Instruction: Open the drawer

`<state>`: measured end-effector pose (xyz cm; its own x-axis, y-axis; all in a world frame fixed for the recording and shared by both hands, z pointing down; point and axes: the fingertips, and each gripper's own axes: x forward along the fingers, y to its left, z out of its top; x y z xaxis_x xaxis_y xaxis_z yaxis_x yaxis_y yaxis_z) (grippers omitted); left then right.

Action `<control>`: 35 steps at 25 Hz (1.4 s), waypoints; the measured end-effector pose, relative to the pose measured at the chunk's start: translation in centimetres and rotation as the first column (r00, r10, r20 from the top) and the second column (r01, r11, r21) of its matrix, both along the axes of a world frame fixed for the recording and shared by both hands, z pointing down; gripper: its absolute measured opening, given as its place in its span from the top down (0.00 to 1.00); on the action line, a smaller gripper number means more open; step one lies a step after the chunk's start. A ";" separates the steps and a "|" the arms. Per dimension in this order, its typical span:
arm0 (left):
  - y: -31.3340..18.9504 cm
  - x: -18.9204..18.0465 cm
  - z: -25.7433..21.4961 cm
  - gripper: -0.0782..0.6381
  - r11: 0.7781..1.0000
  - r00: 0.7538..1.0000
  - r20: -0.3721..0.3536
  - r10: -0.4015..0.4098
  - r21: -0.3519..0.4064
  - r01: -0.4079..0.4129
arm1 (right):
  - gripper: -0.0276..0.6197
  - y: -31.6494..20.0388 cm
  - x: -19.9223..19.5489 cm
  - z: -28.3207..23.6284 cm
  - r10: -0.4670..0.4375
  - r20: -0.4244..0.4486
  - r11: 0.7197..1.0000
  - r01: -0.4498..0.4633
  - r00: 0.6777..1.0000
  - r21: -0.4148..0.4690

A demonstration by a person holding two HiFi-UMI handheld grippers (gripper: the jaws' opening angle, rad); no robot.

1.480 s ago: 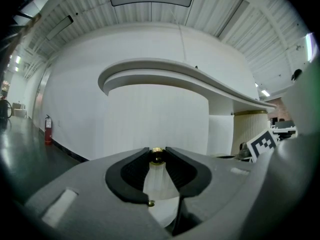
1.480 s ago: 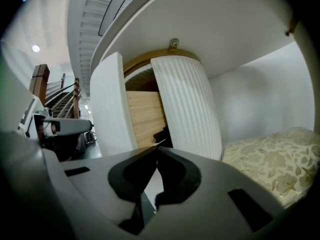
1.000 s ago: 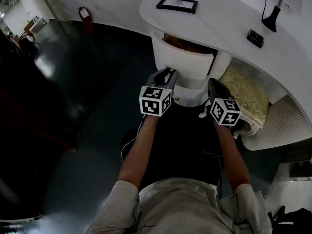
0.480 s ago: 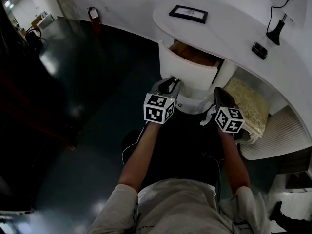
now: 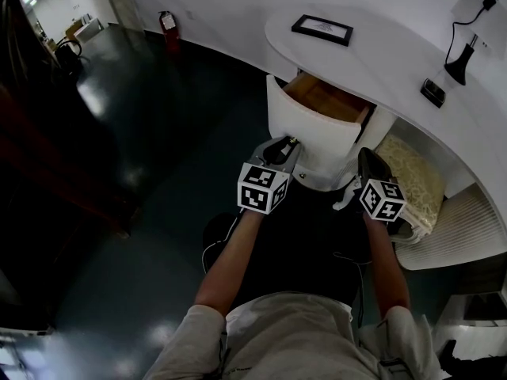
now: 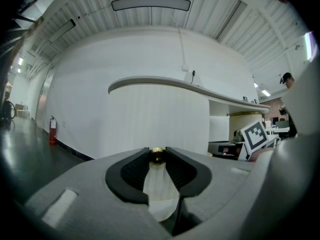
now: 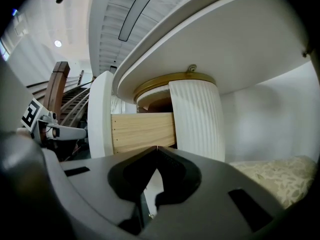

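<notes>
**Clenching the Drawer Knob, Drawer Standing Part Open**

Looking down on a dark, glossy floor (image 5: 119,172) filling the left and lower frame, with a curved white desk (image 5: 380,54) sweeping across the upper right. Lying on that desktop: a black picture frame (image 5: 322,29) near top centre, a dark phone (image 5: 432,92) and a black lamp base (image 5: 461,66) toward the right edge. Standing against the wall at upper left, a red fire extinguisher (image 5: 168,22); tucking under the desk, right of centre, a pale patterned cushion (image 5: 412,184).

Finding the drawer (image 5: 309,129) just above the frame's centre, standing part way out beside the ribbed white pedestal (image 5: 376,129), curved white front facing the camera, pale wood interior showing behind it. Pinching the small brass knob (image 6: 157,155) on that front with the left gripper (image 5: 283,146): in the left gripper view, jaw tips clenching on either side of the knob. Holding the right gripper (image 5: 364,155) just right of the drawer, near its wooden side; in the right gripper view, jaws pressing together tip to tip, grasping nothing. Reaching up from the bottom of the frame, two bare forearms behind the marker cubes.
</notes>
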<state>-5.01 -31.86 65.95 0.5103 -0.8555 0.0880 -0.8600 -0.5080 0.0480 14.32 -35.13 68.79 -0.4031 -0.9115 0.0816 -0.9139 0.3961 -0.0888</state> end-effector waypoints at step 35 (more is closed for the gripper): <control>4.2 -2.6 0.1 0.74 0.999 1.000 -0.025 0.003 0.046 -0.002 | 0.93 -0.7 -1.8 0.9 -0.012 0.003 1.000 0.012 1.000 0.024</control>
